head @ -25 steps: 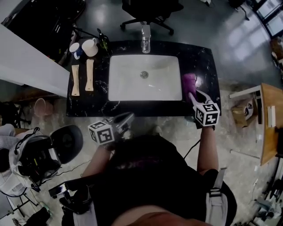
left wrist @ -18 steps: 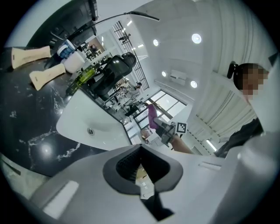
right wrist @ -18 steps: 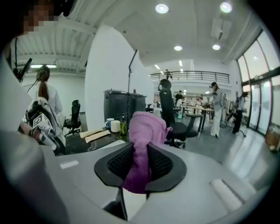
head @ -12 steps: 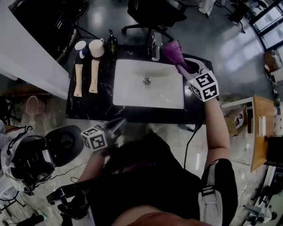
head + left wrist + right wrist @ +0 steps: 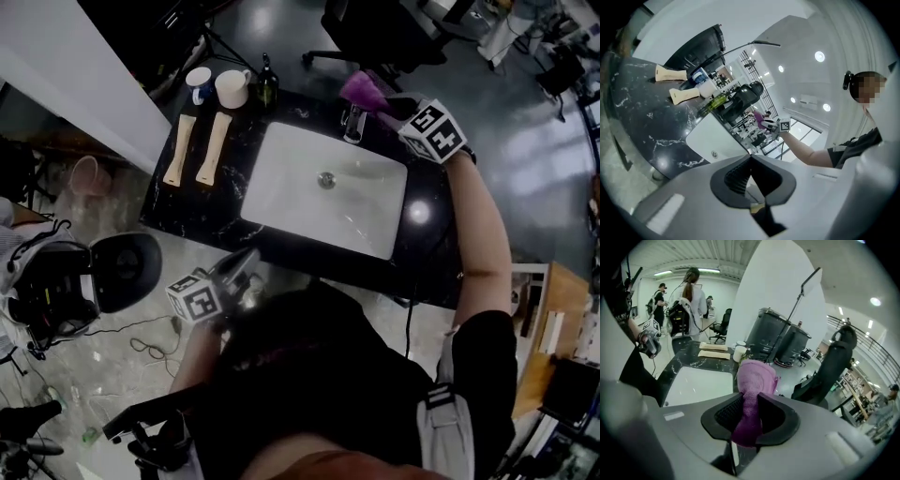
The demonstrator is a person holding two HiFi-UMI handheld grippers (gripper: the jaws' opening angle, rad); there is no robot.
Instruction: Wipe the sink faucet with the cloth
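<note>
A white sink (image 5: 309, 202) is set in a black marble counter (image 5: 427, 258). Its chrome faucet (image 5: 353, 123) stands at the back rim. My right gripper (image 5: 382, 105) is shut on a purple cloth (image 5: 361, 90), which hangs just over the faucet's top; whether they touch I cannot tell. In the right gripper view the cloth (image 5: 752, 380) bulges out between the jaws and hides the faucet. My left gripper (image 5: 247, 260) is shut and empty at the counter's near edge, away from the sink (image 5: 710, 138). The left gripper view shows the cloth (image 5: 761, 119) far off.
Two cups (image 5: 199, 82) (image 5: 232, 89) and a dark bottle (image 5: 267, 89) stand at the counter's back left. Two beige flat pieces (image 5: 178, 150) (image 5: 213, 148) lie left of the sink. A black chair (image 5: 375, 28) stands behind the counter. People (image 5: 689, 301) stand in the distance.
My right gripper carried the purple cloth from the counter's right side up and back to the faucet. The left gripper shifted a little along the near edge.
</note>
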